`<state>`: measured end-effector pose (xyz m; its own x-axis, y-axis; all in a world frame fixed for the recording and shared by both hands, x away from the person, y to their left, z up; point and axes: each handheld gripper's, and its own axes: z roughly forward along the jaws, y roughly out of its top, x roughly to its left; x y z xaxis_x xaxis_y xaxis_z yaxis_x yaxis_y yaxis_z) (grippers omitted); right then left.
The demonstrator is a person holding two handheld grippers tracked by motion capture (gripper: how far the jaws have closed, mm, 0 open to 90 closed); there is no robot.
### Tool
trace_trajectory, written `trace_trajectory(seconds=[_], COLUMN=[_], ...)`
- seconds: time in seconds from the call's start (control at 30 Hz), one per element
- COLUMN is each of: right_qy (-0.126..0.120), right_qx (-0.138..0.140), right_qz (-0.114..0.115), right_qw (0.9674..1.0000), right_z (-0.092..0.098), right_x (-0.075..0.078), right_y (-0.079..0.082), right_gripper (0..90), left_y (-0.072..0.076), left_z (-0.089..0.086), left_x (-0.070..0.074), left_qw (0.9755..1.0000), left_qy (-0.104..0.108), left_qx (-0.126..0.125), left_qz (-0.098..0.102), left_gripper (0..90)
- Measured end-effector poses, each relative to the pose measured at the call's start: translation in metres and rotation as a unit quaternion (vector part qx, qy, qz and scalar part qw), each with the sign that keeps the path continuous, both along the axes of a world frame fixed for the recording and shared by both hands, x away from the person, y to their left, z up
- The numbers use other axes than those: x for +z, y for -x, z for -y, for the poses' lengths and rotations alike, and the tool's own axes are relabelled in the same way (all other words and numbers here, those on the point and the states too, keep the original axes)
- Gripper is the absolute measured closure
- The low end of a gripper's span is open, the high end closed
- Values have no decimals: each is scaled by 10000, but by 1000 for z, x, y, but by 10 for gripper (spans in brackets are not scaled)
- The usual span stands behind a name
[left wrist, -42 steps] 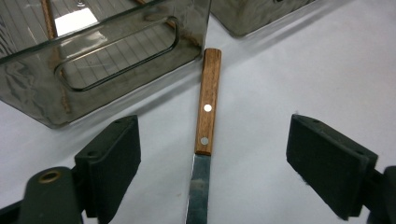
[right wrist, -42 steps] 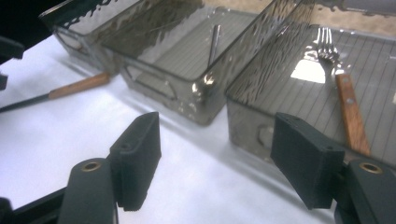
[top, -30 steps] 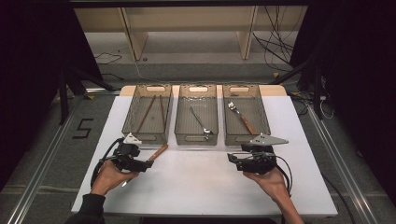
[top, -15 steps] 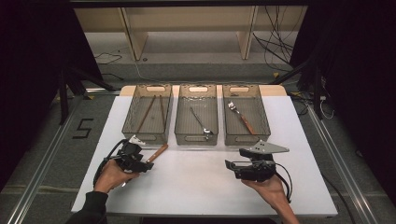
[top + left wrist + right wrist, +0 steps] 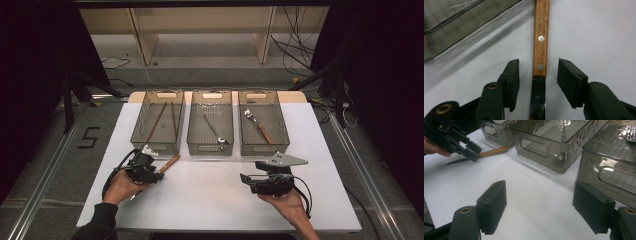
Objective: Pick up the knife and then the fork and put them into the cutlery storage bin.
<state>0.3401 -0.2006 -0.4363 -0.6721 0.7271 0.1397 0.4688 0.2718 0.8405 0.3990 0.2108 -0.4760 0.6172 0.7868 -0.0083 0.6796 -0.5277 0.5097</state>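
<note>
Near the front edge of the white table (image 5: pixel 210 200), a person's two hands each hold a black two-jaw gripper. The left gripper (image 5: pixel 154 173) sits toward the front-left part of the table, over a knife (image 5: pixel 165 165) that lies flat on the surface. In the left gripper view, the knife's wooden handle (image 5: pixel 540 37), with two metal rivets, runs straight away between the jaws, and its steel blade (image 5: pixel 537 97) runs back under the gripper. The jaws have just been closing and now stand narrow on either side of the knife, where handle meets blade, with a gap still on each side; the pads do not touch it. The right gripper (image 5: pixel 245 180) is held toward the front-right part of the table, well apart from the knife, its jaws wide with nothing between them.

Farther back, three clear smoky bins stand in a row along the far edge. The handle's tip lies just beside the left bin (image 5: pixel 142 132), which holds two thin sticks. The middle bin (image 5: pixel 192 135) holds a metal utensil, and the right bin (image 5: pixel 282 132) holds a wooden-handled fork.
</note>
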Motion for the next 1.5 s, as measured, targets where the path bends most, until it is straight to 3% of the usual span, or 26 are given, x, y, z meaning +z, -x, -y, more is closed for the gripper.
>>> trace_trajectory(seconds=[0.33, 0.5, 0.77, 1.0, 1.13, 1.27, 1.5], right_qy=[-7, -21, -59, -108, -78, 15, 210], right_qx=[26, 41, 70, 178, 295, 455, 861], right_qz=[-13, -8, 15, 152, 289, 430, 682], right_qw=[10000, 10000, 10000, 9997, 9991, 9980, 9937], right_z=[-1, 0, 0, -5, -11, -21, -38], right_x=[0, 1, 2, 6, 8, 10, 10], right_y=[1, 1, 2, 6, 11, 16, 27], right_gripper=[278, 280, 283, 283, 283, 283, 277], left_y=[0, -1, -1, 6, 12, 20, 27], left_z=[6, 9, 9, 15, 26, 43, 70], left_x=[1, 1, 2, 13, 26, 36, 48], left_qw=[9998, 9998, 9997, 9985, 9958, 9911, 9836], left_qy=[-87, -98, -84, 146, 340, 500, 581], left_qx=[-188, -165, -210, -518, -839, -1224, -1677], left_qz=[45, 32, 13, -97, -120, -172, -320], left_gripper=[665, 755, 768, 769, 769, 769, 769])
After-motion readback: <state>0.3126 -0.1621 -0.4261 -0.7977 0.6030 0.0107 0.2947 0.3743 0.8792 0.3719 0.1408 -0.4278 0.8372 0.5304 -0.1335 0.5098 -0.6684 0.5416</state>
